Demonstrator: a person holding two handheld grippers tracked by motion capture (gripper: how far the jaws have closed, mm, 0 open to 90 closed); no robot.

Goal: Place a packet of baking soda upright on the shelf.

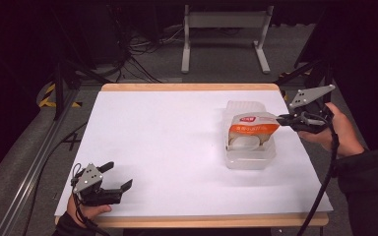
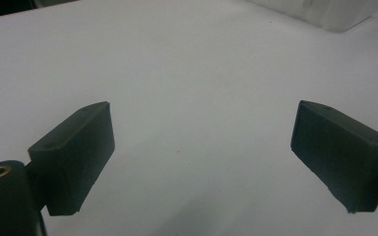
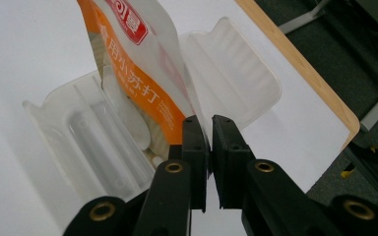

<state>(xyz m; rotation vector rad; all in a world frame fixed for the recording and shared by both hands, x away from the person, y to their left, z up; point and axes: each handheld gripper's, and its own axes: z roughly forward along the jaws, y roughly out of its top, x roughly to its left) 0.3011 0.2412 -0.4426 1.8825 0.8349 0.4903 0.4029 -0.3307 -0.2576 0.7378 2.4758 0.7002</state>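
Note:
A clear plastic box [image 1: 250,153] with its hinged lid [image 1: 246,107] laid back sits on the white table's right half. An orange and white pouch [image 1: 252,127] hangs over the box, partly inside it. My right gripper [image 1: 282,119] is shut on the pouch's edge from the right. In the right gripper view the two jaws pinch the pouch [image 3: 142,73] above the box [image 3: 78,142], with the lid [image 3: 236,78] beyond. My left gripper [image 1: 116,176] rests open near the table's front left corner, nothing between its fingers [image 2: 74,157].
The white table top [image 1: 167,142] has a wooden rim [image 1: 189,87] at the far and near edges. A metal stand [image 1: 224,34] and cables lie on the floor beyond it. A corner of the clear box [image 2: 325,12] shows far off in the left gripper view.

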